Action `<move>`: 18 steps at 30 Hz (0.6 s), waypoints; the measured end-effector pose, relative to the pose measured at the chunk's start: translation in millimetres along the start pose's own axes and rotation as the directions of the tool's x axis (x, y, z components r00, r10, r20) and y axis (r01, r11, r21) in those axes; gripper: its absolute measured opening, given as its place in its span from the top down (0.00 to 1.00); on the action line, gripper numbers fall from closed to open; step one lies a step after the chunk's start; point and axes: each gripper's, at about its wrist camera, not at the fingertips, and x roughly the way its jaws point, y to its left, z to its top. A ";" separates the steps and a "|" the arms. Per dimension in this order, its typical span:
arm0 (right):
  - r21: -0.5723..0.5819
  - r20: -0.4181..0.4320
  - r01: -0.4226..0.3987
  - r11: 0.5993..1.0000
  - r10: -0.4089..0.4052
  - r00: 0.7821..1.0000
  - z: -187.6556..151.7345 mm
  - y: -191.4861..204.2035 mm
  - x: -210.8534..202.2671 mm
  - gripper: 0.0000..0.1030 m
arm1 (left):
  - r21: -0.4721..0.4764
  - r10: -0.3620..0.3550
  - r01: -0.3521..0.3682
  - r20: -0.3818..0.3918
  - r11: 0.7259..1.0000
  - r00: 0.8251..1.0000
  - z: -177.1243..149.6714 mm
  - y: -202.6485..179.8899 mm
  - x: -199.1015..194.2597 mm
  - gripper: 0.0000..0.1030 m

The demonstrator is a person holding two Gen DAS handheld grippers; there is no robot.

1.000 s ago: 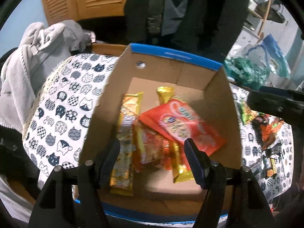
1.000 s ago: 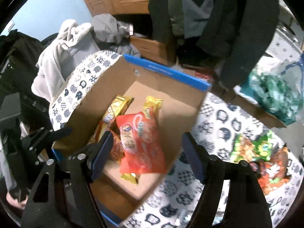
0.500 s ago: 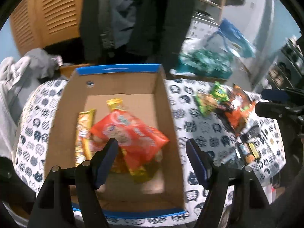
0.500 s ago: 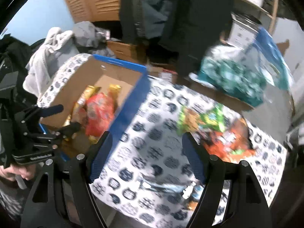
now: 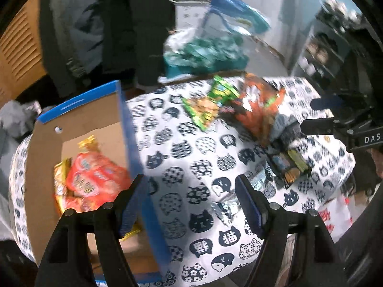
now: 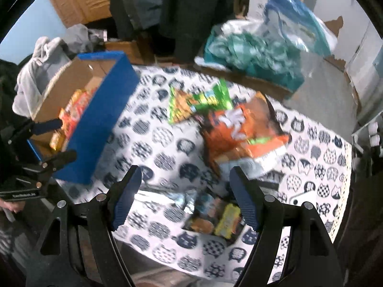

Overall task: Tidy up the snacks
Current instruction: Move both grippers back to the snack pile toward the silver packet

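A cardboard box (image 5: pixel 43 143) with a blue rim stands at the left of the cat-print table; it also shows in the right wrist view (image 6: pixel 95 119). A red snack bag (image 5: pixel 95 179) and gold packets lie inside it. Loose snacks lie on the cloth to the right: a green bag (image 6: pixel 201 100), an orange bag (image 6: pixel 241 129), a silver packet (image 6: pixel 172 196) and small dark packets (image 6: pixel 215 220). My left gripper (image 5: pixel 189 191) is open and empty over the box's right wall. My right gripper (image 6: pixel 185 181) is open and empty above the silver packet.
A teal and blue plastic bag (image 6: pixel 263 47) sits behind the table on a cardboard carton. Grey clothes (image 6: pixel 47 55) are piled at the far left. Dark coats hang at the back. The table's near edge (image 6: pixel 191 263) is close below my right gripper.
Both grippers have swung right, away from the box and toward the loose snacks. The box has slid to the left side of both views. Both stay open and empty.
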 end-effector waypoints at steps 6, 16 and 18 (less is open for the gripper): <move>0.004 -0.067 -0.018 1.000 0.018 0.998 -25.1 -32.9 24.0 0.26 | 0.090 -0.024 0.030 -0.059 0.995 0.998 8.0 -31.9 30.1 0.26; 0.059 -0.180 -0.134 0.989 0.143 0.973 -45.1 -62.7 81.3 0.26 | 0.140 -0.061 0.083 -0.157 0.987 0.986 10.9 -60.7 79.3 0.26; 0.060 -0.187 -0.156 0.986 0.164 0.969 -46.2 -65.0 91.8 0.26 | 0.138 -0.062 0.086 -0.173 0.987 0.983 9.9 -62.6 87.7 0.26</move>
